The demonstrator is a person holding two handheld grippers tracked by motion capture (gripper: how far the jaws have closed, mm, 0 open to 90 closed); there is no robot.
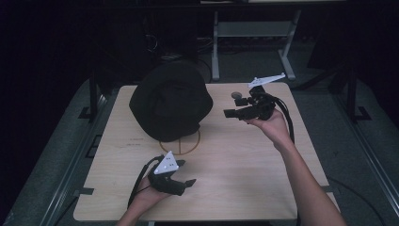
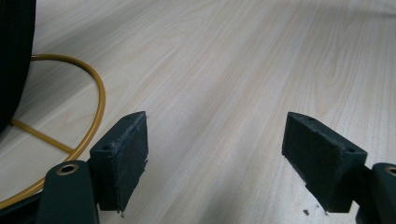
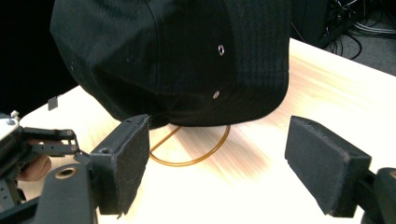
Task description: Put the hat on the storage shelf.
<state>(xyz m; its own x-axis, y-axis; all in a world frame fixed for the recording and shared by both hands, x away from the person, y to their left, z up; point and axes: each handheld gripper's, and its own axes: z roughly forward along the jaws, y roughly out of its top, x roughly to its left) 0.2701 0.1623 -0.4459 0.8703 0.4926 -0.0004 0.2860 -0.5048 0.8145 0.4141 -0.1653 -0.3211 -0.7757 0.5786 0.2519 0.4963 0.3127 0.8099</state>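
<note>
A black cap (image 1: 169,101) lies crown up at the back left of the light wooden table (image 1: 244,179), covering part of a yellow circle mark (image 1: 188,146). My left gripper (image 1: 185,173) rests low near the front edge, in front of the cap, open with nothing between its jaws. In the left gripper view, the left gripper (image 2: 215,140) faces bare wood, with the circle mark (image 2: 95,107) and the cap's edge (image 2: 14,56) at the left. My right gripper (image 1: 231,104) hovers open to the right of the cap, pointing at it. Seen from the right gripper (image 3: 217,144), the cap (image 3: 173,56) is close ahead.
A grey metal table frame (image 1: 254,28) stands behind the table, with cables (image 3: 359,28) on the floor. The left gripper (image 3: 28,149) and its hand appear at the left of the right gripper view. Dark floor surrounds the table on all sides.
</note>
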